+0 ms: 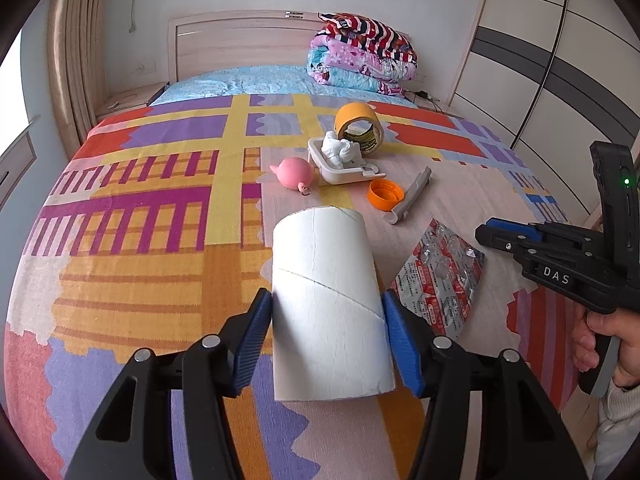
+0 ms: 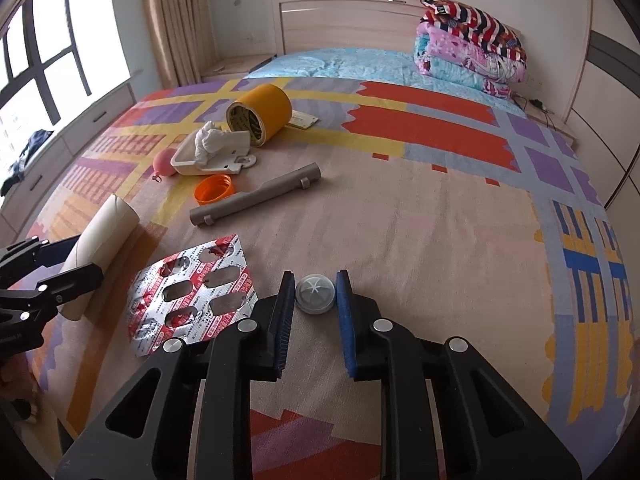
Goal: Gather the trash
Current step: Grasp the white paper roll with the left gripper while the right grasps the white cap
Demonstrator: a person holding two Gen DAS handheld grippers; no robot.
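Over on the left, the left claw has its blue pads pressed against both sides of a bare white cardboard tube, pinching it near the close end so the rest sticks out over the patterned bedspread; held that way it looks ready to be carried off as the first bit of rubbish. Further up the bed lies a loose cluster, probably left to be picked through one at a time: a pink rubber bulb, a white plastic tray with crumpled tissue in it, a roll of yellow tape tipped on its side against the tray, an orange bottle cap and a grey plastic bar. Nearer, an emptied red and silver pill blister sheet lies flat between the two tools. On the right, the right claw is closed to the sides of a small clear round cap, which seems to rest on the bedspread, so I'd judge that grab only just made
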